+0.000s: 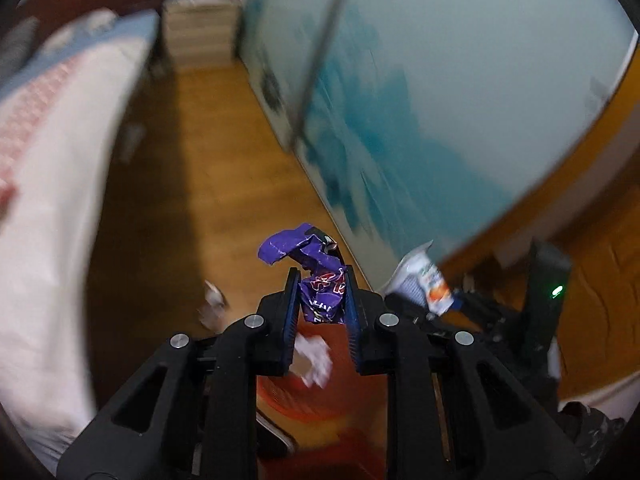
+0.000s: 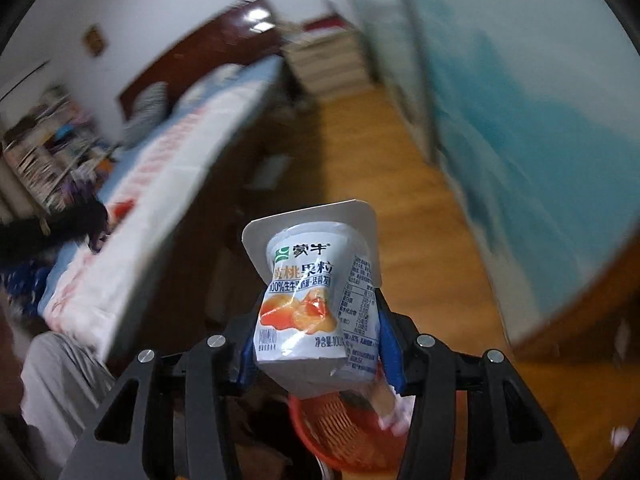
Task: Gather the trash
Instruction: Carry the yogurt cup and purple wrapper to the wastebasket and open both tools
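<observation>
Fingers first, bottom centre of the left wrist view: the left gripper point(image 1: 320, 300) is clenched on a crumpled purple wrapper point(image 1: 316, 276), its loose end sticking up past the tips. In the right wrist view the right gripper point(image 2: 320, 332) is clamped on a squashed yogurt cup point(image 2: 316, 300), white with peach print, its flat foil rim pointing away from the camera. That same cup shows at the right of the left view, so the two hands are close together.

Directly below both sets of fingers sits a red mesh basket point(image 2: 340, 432), with pale crumpled paper point(image 1: 314, 360) already lying in it. So, by my reading, the collecting is well along: some trash is binned, two pieces are held above the basket, and dropping them is what remains. One small pale scrap point(image 1: 214, 306) lies on the wooden floor point(image 1: 224, 160), left of the left fingers, likely another pickup.

Further out, a bed point(image 1: 52, 160) runs up the left side and a blue-painted sliding door point(image 1: 440, 100) fills the right. Everything is motion-blurred. Nothing blocks the drop.
</observation>
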Tool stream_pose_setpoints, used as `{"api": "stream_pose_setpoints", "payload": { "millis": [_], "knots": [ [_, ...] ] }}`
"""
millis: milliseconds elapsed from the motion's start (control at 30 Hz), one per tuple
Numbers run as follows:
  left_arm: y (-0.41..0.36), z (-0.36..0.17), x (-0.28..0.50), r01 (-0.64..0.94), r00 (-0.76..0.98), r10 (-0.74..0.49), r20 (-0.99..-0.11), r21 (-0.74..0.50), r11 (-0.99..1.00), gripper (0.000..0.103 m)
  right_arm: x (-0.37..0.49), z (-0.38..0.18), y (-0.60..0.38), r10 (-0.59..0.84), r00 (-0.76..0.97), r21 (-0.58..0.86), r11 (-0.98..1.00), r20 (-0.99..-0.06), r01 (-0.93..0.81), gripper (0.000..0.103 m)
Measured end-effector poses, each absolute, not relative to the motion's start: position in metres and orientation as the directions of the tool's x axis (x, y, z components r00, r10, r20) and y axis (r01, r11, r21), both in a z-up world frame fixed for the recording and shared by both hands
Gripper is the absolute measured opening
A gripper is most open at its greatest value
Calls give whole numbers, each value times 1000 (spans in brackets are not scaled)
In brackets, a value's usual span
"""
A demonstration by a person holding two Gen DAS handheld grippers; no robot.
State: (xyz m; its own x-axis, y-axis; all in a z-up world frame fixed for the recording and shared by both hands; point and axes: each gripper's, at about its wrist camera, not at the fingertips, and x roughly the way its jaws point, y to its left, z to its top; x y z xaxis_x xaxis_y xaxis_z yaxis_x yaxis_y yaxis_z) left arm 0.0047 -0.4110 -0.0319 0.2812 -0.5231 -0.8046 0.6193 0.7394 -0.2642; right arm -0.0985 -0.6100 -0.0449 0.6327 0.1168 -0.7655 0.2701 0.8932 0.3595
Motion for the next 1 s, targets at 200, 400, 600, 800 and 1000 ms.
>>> {"api": "stream_pose_setpoints", "payload": {
  "millis": [200,400,600,800,1000],
  "knots": [
    [-472,-134,-23,691,105,-374,-921,-203,694,21,-123,-122,-646,155,523,410,811,-838,417,49],
    [-493,-185,-32,757,41,-253,-967,-135,639,21,-122,-174,-634,173,462,389,815,-870,428,49],
    [-489,-215,-23,742,30,-146,-989,-76,666,21,-128,-206,-627,199,417,387,813,-887,435,49],
    [-485,-219,-19,718,36,-138,-990,-70,693,26,-129,-218,-635,207,405,391,802,-891,451,60],
    [-476,-216,-8,649,17,-166,-986,-115,752,61,-132,-209,-642,182,420,381,802,-889,460,67]
  ]
}}
